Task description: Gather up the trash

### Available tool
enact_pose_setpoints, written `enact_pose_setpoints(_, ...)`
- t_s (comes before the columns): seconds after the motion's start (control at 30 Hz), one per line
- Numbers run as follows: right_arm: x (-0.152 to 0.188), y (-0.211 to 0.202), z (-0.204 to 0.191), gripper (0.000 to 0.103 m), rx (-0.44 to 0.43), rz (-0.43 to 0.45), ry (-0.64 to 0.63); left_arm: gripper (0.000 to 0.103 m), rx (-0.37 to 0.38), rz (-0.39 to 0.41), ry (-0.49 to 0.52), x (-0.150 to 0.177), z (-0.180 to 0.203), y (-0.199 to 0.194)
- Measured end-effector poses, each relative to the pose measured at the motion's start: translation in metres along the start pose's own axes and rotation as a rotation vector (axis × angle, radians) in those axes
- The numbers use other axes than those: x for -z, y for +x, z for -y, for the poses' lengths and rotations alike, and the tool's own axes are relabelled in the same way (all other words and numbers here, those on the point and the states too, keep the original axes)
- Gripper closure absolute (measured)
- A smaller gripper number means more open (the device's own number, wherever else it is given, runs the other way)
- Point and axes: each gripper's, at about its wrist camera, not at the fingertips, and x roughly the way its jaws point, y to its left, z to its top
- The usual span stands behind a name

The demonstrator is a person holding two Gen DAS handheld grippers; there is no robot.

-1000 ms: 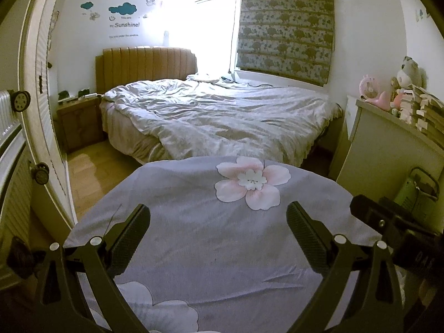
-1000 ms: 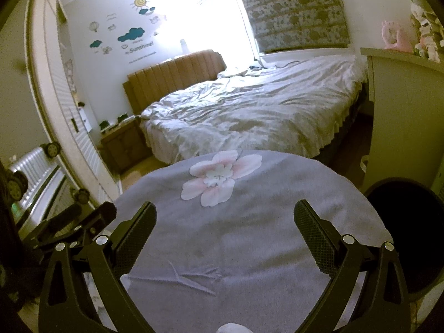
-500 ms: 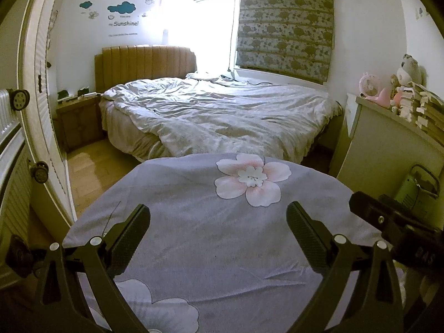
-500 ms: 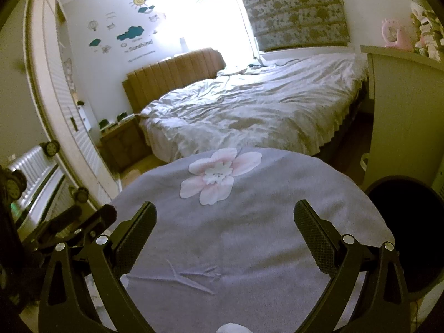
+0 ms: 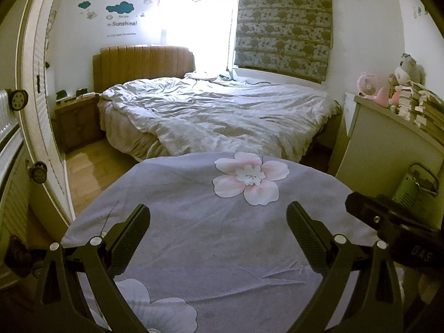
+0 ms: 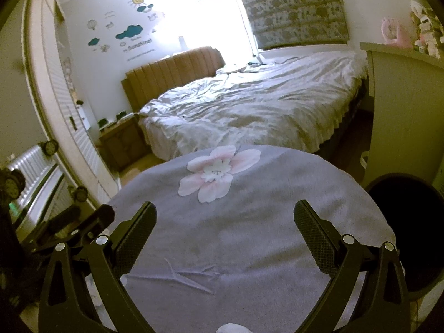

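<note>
A table covered by a grey cloth [image 5: 211, 238] with pink and white flower prints fills the foreground in both wrist views; it also shows in the right wrist view [image 6: 249, 236]. My left gripper [image 5: 217, 238] is open and empty over the cloth. My right gripper [image 6: 224, 238] is open and empty over the same cloth. A dark round bin [image 6: 410, 222] stands just right of the table. A small white object [image 6: 231, 328] shows at the bottom edge of the right wrist view; I cannot tell what it is. No clear trash item shows on the cloth.
An unmade bed [image 5: 216, 113] lies beyond the table. A cream cabinet [image 5: 388, 149] with books and toys stands at the right, a green basket [image 5: 416, 191] beside it. A radiator [image 5: 11, 183] and louvred door are at the left. Each gripper shows at the other view's edge.
Both views have shifted slightly; the flower print sits a little higher in each. Both grippers stay open and empty.
</note>
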Motion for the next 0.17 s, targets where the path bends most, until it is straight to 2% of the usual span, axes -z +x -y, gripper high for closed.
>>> enact_pose_setpoints(0.17, 0.0034, -0.0015, -0.0015, 0.005, 0.000, -0.003, 0.001, 0.006, 0.007, -0.002, 0.000, 0.0005, -0.0005, 0.0005)
